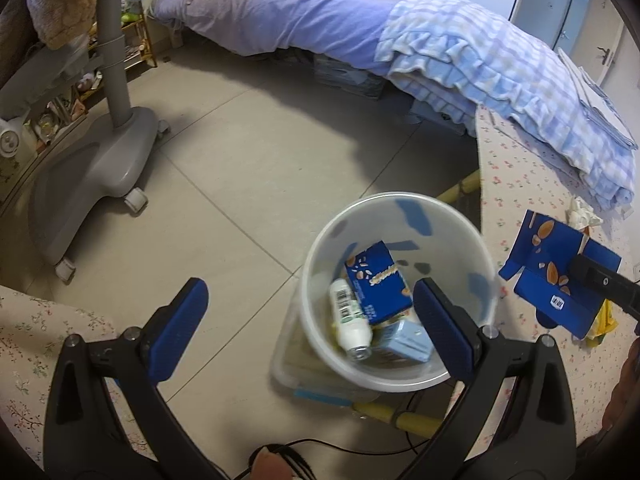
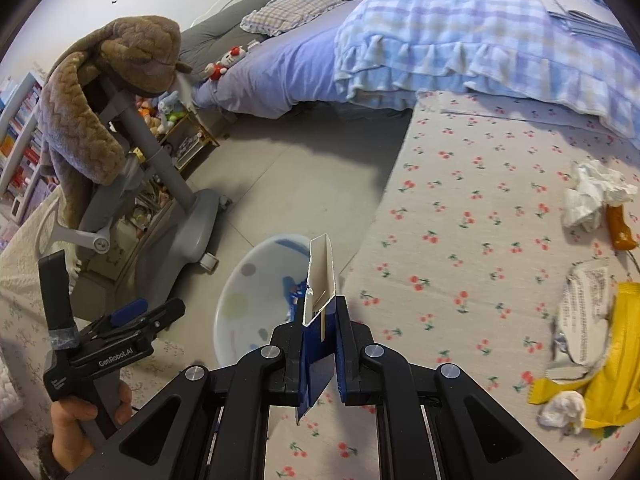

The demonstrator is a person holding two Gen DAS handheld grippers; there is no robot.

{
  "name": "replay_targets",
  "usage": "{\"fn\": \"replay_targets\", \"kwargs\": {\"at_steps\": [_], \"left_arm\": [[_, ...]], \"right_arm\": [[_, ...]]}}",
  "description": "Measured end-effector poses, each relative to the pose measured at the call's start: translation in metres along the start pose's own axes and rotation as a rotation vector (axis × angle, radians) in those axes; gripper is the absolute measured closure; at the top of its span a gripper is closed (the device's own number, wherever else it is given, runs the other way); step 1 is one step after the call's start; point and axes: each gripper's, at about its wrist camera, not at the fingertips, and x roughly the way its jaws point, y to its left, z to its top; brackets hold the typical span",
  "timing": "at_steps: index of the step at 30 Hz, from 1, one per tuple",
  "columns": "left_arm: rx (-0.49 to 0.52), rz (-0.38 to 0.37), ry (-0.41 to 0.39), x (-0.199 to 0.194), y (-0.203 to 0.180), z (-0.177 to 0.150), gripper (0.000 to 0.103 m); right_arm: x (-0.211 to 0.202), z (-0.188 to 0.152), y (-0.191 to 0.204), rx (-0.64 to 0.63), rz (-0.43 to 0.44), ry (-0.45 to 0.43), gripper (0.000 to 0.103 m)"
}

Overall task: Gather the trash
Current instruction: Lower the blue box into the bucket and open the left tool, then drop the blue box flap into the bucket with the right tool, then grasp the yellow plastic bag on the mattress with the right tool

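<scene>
Blue card, flattened and printed with almonds, is the thing in hand: the right gripper [image 2: 320, 344] has its fingers clamped on the carton [image 1: 560, 276] near one end, so most of it sticks out free above the table [image 2: 460, 200], near the edge that faces the bin [image 1: 400, 216]. The bin stands on the floor just beside the table and already holds a blue box [image 1: 376, 284], a white bottle [image 1: 350, 316] and a paler box [image 1: 404, 342]. The left gripper [image 1: 308, 320] hangs over the floor and bin with its fingers spread wide and nothing between them. To do this step well, I would carry the carton sideways until all of it sits over the bin's mouth, tip the free end down inside the rim, and only then let go; released flat, it may bridge the rim or slide off onto the floor. Tissue [image 2: 592, 192], a yellow wrapper [image 2: 600, 368] and other scraps wait on the table.
</scene>
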Motion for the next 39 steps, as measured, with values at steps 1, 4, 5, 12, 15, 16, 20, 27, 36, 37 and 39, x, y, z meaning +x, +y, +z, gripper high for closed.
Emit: {"fn": "replay_targets", "kwargs": {"at_steps": [1, 4, 5, 12, 15, 16, 20, 27, 36, 37, 39], "left_arm": [[-0.004, 0.007, 0.003, 0.001, 0.004, -0.001, 0.001], [-0.025, 0.020, 0.010, 0.001, 0.014, -0.002, 0.001], [-0.032, 0.024, 0.012, 0.002, 0.017, -0.003, 0.001], [-0.050, 0.051, 0.026, 0.004, 0.035, -0.007, 0.001], [-0.072, 0.040, 0.023, 0.002, 0.040, -0.005, 0.001], [-0.076, 0.038, 0.021, 0.002, 0.041, -0.005, 0.001], [-0.077, 0.032, 0.019, 0.001, 0.039, -0.004, 0.001], [-0.066, 0.026, 0.017, -0.002, 0.035, -0.005, 0.001], [-0.045, -0.003, 0.020, -0.006, 0.016, -0.004, 0.001], [-0.041, -0.008, 0.019, -0.006, 0.012, -0.004, 0.001], [-0.032, -0.017, 0.017, -0.007, 0.006, -0.004, 0.001]], "right_arm": [[0.003, 0.001, 0.004, -0.004, 0.005, 0.000, 0.092], [0.011, 0.002, 0.013, -0.013, 0.023, -0.003, 0.090], [0.014, 0.002, 0.016, -0.016, 0.030, -0.004, 0.088], [0.034, 0.004, 0.025, -0.004, 0.068, 0.010, 0.039], [0.032, 0.004, 0.025, -0.008, 0.050, -0.020, 0.030], [0.033, 0.004, 0.026, -0.013, 0.044, -0.015, 0.030], [0.031, 0.005, 0.025, -0.021, 0.022, -0.018, 0.029], [0.020, 0.003, 0.020, -0.027, -0.013, -0.021, 0.025], [-0.015, -0.004, -0.007, -0.049, -0.139, -0.065, 0.008], [-0.020, -0.006, -0.010, -0.056, -0.158, -0.073, 0.001], [-0.032, -0.009, -0.021, -0.072, -0.202, -0.092, 0.000]]}}
